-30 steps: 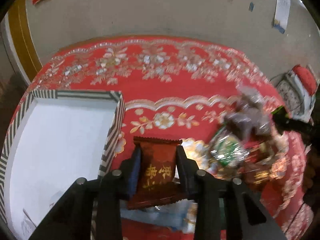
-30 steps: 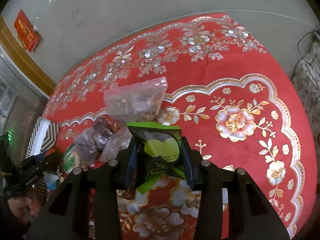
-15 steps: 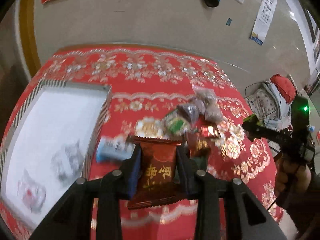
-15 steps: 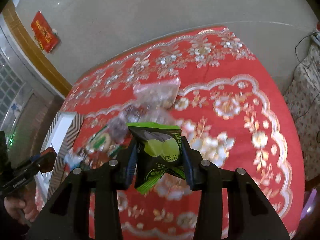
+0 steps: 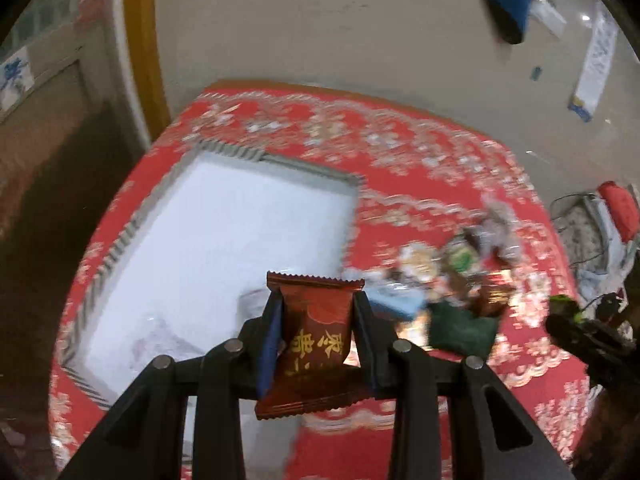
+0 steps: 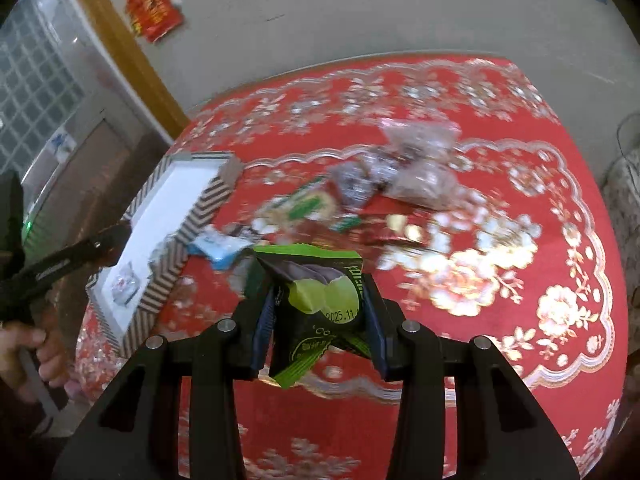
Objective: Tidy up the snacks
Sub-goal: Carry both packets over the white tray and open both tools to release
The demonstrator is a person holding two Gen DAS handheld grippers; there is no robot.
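Left wrist view: the left tool (image 5: pixel 316 316) grips a dark red snack packet (image 5: pixel 314 340) above the desk (image 5: pixel 400 168), near the striped box (image 5: pixel 224 232) and the snack pile (image 5: pixel 452 276)

Right wrist view: the right tool (image 6: pixel 318 308) clamps a green-and-black snack packet (image 6: pixel 316 308) above the red cloth, the box at left

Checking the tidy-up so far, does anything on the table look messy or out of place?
Yes: a heap of loose snack packets sprawls on the red tablecloth beside the striped box, a blue packet against its wall. Nothing looks spilled or torn, though blur hides detail.
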